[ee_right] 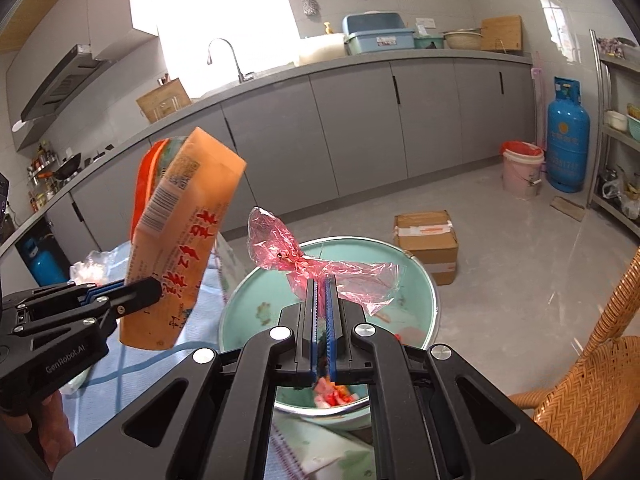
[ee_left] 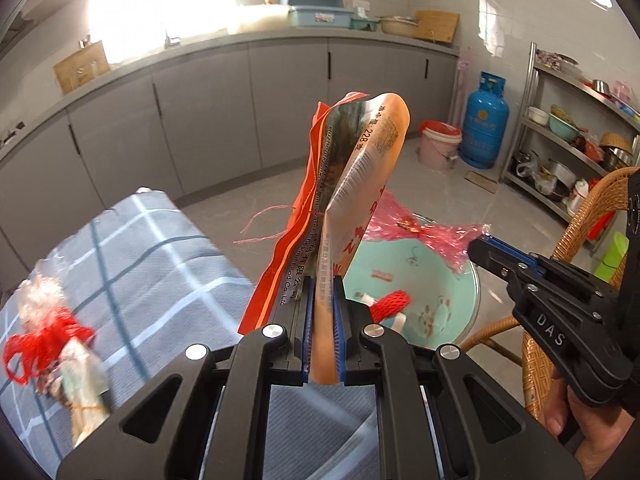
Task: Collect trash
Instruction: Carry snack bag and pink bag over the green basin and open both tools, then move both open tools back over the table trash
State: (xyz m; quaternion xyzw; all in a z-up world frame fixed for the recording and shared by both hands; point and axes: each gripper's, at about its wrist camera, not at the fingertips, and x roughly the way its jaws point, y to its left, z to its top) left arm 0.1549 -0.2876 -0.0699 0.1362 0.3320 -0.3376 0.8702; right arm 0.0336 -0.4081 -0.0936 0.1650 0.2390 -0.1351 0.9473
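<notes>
The left gripper [ee_left: 322,280] is clamped on a packet [ee_left: 360,184] that stands up toward 12 o'clock. At its 3 o'clock the right gripper [ee_right: 321,280] pinches a film wrap [ee_right: 316,256] above a basin [ee_right: 428,280]. Scraps [ee_left: 390,302] lie in the basin. A table [ee_left: 160,264] lies at 9 o'clock of the basin, with a mesh bundle [ee_left: 44,332] on it. A chair [ee_right: 592,376] stands at 4 o'clock, a box [ee_right: 426,240] on the floor behind the basin at 1 o'clock.

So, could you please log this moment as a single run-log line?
left gripper: shut on orange food bag | right gripper: shut on pink plastic wrap | both above teal basin | trash on checked cloth remains
</notes>
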